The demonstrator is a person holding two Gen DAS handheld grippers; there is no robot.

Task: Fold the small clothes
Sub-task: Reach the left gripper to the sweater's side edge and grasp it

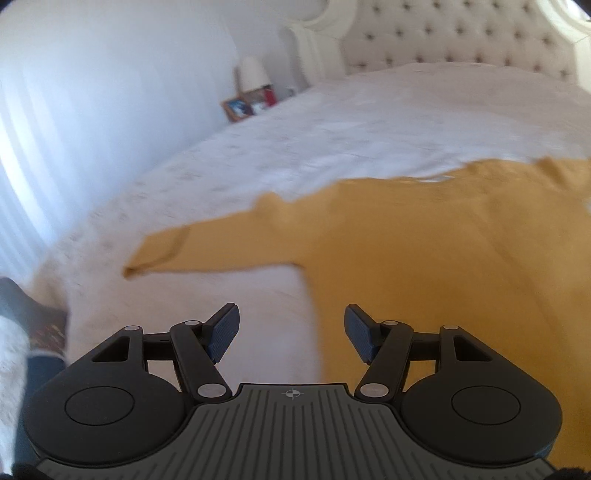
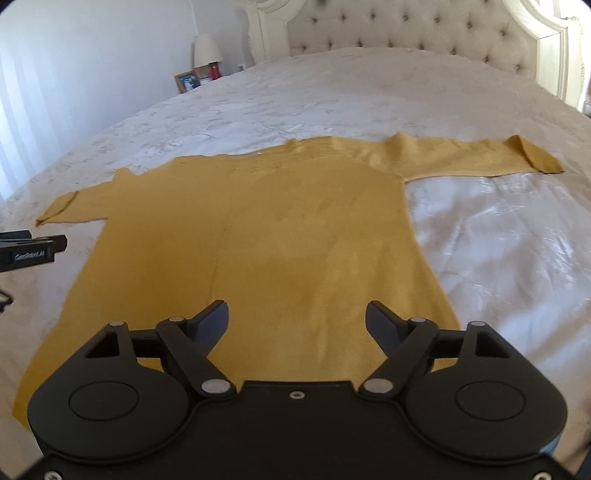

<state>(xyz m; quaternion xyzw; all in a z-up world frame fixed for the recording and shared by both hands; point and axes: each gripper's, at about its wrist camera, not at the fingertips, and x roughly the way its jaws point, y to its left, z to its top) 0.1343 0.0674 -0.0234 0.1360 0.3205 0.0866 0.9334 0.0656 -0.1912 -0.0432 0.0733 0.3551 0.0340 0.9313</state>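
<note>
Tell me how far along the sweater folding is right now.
Done: the yellow sweater lies spread flat on the bed, both sleeves out. In hand: nothing; the left claw and right claw are both open and empty above the sweater's lower part. Left: every fold, since no sleeve or hem is turned in yet.

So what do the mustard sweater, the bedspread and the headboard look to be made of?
The mustard sweater looks like a fine, matte knit: soft drape, faint ribbing near the neckline. The bedspread seems a satiny woven fabric, given its sheen and tonal pattern. The headboard appears to be button-tufted beige upholstery; fabric or leather is unclear.
</note>
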